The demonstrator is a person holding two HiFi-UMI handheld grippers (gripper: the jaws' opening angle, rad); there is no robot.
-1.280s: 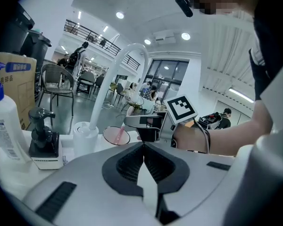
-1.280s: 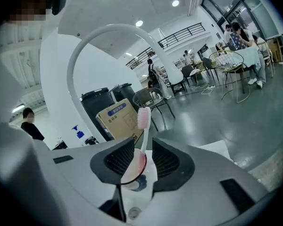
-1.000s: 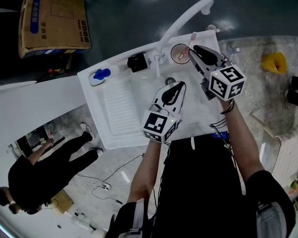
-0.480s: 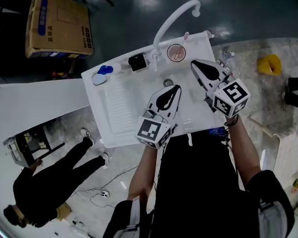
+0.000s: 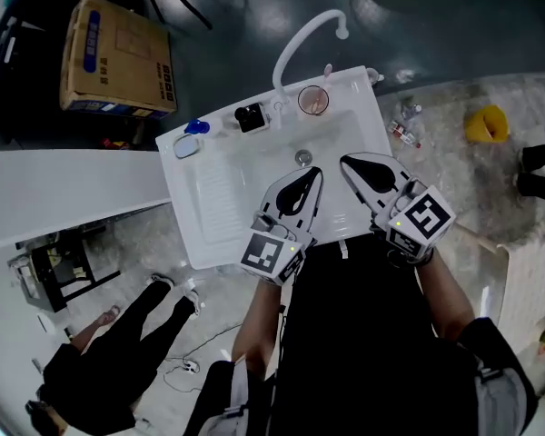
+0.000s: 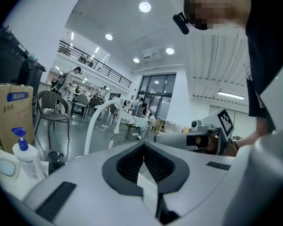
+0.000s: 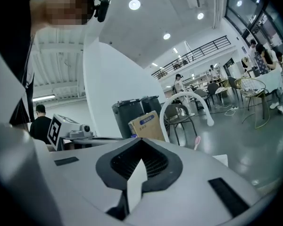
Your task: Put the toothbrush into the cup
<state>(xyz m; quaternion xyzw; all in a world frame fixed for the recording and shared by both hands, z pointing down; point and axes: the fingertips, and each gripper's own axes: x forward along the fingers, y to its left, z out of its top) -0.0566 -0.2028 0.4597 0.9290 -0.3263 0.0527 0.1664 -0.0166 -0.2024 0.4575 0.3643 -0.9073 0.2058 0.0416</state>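
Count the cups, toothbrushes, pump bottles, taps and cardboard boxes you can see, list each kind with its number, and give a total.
cup: 1
toothbrush: 1
pump bottle: 1
tap: 1
cardboard box: 1
Total: 5

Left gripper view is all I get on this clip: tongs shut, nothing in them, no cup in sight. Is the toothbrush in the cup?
Observer: Yes; the head view shows the toothbrush standing in the cup beside the faucet.
Operator: The other side?
Observer: The right gripper has its tongs together, with nothing between them.
Operator: Near the cup?
Observer: No; both it and the left gripper hover over the sink's near half, apart from the cup.
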